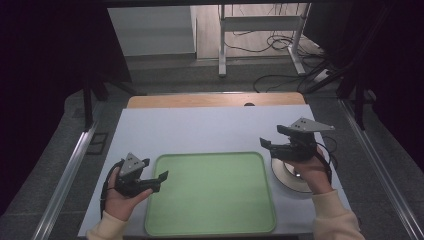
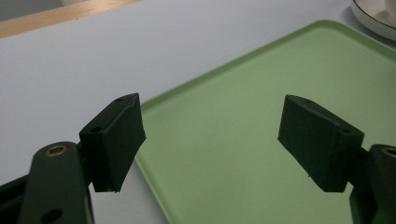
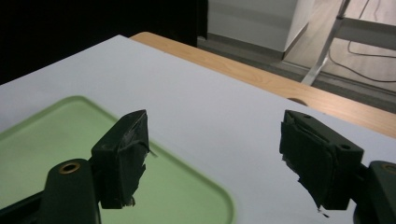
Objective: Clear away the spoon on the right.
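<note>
A pale green tray point(image 1: 210, 192) with nothing on it lies at the near middle of the white table point(image 1: 200, 130). My left gripper point(image 1: 156, 172) hovers at the tray's left edge, open and holding nothing. In the left gripper view its fingers point(image 2: 114, 140) straddle the tray's rim point(image 2: 154, 102), and a white plate point(image 2: 373, 21) shows at the top right. My right gripper point(image 1: 271, 136) is held above the table, just right of the tray's far right corner, open with nothing in it. The white plate point(image 1: 287, 175) lies partly under the right hand. The right gripper view shows its fingers point(image 3: 123, 156) over the tray corner point(image 3: 46, 140).
A wooden strip point(image 1: 215, 100) runs along the table's far edge. Beyond it on the floor stand metal desk legs point(image 1: 222, 45) among loose cables point(image 1: 280, 42). Metal rails point(image 1: 65, 175) flank the table on both sides. Bare white tabletop point(image 3: 187, 93) stretches behind the tray.
</note>
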`<action>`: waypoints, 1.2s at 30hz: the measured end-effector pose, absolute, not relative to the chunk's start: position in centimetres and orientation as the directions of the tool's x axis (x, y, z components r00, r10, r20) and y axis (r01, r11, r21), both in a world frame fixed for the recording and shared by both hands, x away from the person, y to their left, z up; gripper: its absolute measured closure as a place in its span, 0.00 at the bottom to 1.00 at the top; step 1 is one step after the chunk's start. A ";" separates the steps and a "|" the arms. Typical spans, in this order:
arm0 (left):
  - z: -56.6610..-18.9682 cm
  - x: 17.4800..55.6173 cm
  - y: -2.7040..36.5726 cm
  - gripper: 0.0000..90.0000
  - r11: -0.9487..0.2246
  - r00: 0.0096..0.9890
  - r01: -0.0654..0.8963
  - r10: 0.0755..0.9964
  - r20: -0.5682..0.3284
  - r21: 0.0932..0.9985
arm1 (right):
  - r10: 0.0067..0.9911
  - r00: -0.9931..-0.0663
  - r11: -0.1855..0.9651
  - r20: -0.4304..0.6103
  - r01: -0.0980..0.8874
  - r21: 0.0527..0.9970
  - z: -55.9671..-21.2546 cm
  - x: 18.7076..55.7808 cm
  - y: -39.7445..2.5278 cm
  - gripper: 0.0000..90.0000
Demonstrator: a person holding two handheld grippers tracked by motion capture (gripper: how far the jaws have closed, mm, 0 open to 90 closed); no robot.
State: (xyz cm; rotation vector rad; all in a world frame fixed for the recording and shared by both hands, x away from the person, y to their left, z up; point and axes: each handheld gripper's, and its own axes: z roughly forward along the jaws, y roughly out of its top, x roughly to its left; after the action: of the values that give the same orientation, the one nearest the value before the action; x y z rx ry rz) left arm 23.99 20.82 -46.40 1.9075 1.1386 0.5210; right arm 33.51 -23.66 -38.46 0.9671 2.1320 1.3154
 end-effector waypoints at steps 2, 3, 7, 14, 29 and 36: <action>-46.4 23.9 20.7 0.24 -0.239 0.512 0.513 0.856 -0.070 0.824 | 0.761 -0.649 0.307 -0.011 0.345 0.887 -38.9 34.1 -24.2 0.27; -46.4 23.9 20.6 0.24 -0.253 0.514 0.510 0.856 -0.056 0.822 | 0.766 -0.643 0.305 -0.011 0.349 0.886 -39.1 34.1 -24.5 0.28; -46.4 23.9 20.5 0.24 -0.255 0.513 0.509 0.857 -0.052 0.822 | 0.778 -0.628 0.296 -0.004 0.360 0.885 -39.1 34.4 -25.8 0.29; -46.5 23.8 20.7 0.24 -0.247 0.499 0.513 0.865 -0.051 0.822 | 0.801 -0.599 0.274 0.003 0.371 0.887 -38.7 35.1 -27.6 0.31; -47.1 23.9 20.4 0.23 -0.269 0.504 0.520 0.863 -0.037 0.811 | 0.868 -0.497 0.240 0.005 0.427 0.872 -39.2 37.7 -31.6 0.36; -47.0 23.8 20.4 0.23 -0.269 0.503 0.516 0.864 -0.033 0.813 | 0.895 -0.446 0.217 0.015 0.465 0.858 -40.0 38.7 -33.2 0.38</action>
State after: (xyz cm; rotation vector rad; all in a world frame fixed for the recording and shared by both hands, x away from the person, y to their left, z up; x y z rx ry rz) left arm 23.82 20.43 -47.00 1.9370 1.1359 0.5443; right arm 38.67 -33.23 -39.98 1.2523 2.0037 1.1497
